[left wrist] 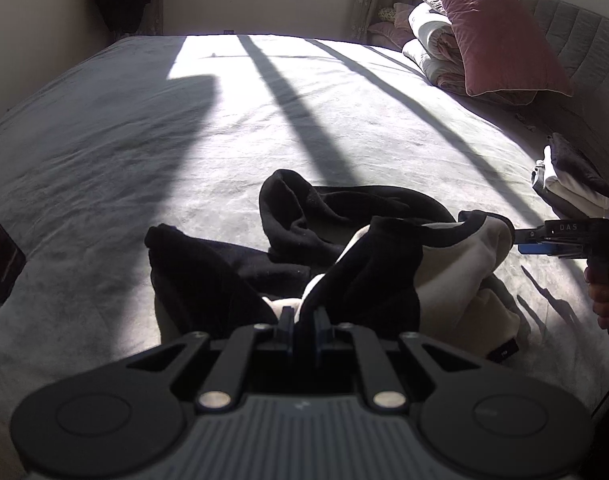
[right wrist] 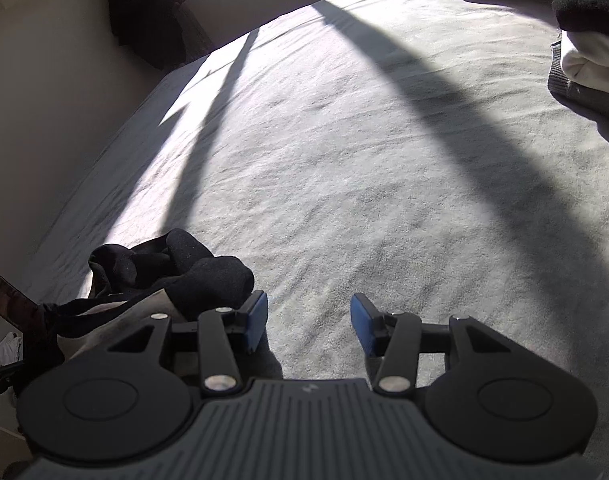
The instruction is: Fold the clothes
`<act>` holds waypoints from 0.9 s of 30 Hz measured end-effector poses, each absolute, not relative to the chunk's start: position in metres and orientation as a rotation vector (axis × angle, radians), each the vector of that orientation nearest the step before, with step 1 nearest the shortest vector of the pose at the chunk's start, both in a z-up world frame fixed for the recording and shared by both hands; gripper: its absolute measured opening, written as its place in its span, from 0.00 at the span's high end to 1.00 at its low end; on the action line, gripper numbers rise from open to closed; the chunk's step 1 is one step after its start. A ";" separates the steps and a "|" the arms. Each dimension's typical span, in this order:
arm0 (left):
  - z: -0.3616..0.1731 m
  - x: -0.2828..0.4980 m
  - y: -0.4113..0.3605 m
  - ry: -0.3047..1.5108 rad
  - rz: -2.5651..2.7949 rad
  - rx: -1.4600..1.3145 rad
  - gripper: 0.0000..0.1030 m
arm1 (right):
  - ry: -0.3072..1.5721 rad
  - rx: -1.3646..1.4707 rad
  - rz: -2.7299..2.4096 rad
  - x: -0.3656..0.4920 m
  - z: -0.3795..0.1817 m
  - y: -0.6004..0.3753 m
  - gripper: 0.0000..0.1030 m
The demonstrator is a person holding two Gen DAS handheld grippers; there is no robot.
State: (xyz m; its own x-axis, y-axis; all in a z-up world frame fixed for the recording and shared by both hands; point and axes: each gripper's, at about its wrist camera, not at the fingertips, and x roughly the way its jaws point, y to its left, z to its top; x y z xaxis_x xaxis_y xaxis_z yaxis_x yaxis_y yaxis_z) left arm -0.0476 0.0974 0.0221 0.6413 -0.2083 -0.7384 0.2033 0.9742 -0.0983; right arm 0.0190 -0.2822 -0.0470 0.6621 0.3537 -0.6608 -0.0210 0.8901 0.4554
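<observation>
Left wrist view shows a wide bed covered in a grey plush sheet (left wrist: 144, 160), sunlit and barred with shadows. At its far right corner a dusty-pink velvet pillow (left wrist: 500, 36) leans on folded quilts. Near the right edge sits a small stack of folded dark and white clothes (left wrist: 572, 180). By the near edge lies a crumpled black garment with cream fleece lining (left wrist: 384, 256). The left gripper (left wrist: 303, 320) is clenched on its fabric; the right gripper (right wrist: 308, 322), fingers spread and empty, seems to just touch it.
</observation>
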 end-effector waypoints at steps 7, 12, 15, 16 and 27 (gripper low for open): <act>0.003 -0.077 0.115 0.941 -0.238 -0.004 0.91 | 0.772 0.418 0.315 0.019 -0.043 -0.263 0.51; -0.013 -0.086 0.122 0.977 -0.234 -0.016 0.91 | 0.737 0.458 0.413 0.017 -0.040 -0.255 0.51; -0.015 -0.089 0.123 0.974 -0.233 -0.030 0.91 | 0.709 0.488 0.451 0.014 -0.036 -0.253 0.51; -0.015 -0.091 0.122 0.975 -0.235 -0.033 0.91 | 0.699 0.500 0.458 0.013 -0.035 -0.254 0.51; -0.012 -0.109 0.124 0.998 -0.229 0.038 0.91 | 0.675 0.360 0.544 0.008 -0.033 -0.231 0.51</act>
State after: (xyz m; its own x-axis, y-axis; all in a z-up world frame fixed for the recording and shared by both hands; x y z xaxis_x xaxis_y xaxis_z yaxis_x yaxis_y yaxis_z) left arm -0.1088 0.1244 -0.0125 0.5197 -0.1739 -0.8364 0.2087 0.9752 -0.0731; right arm 0.0076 -0.2315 -0.0333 0.6512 0.5804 -0.4889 -0.3547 0.8024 0.4800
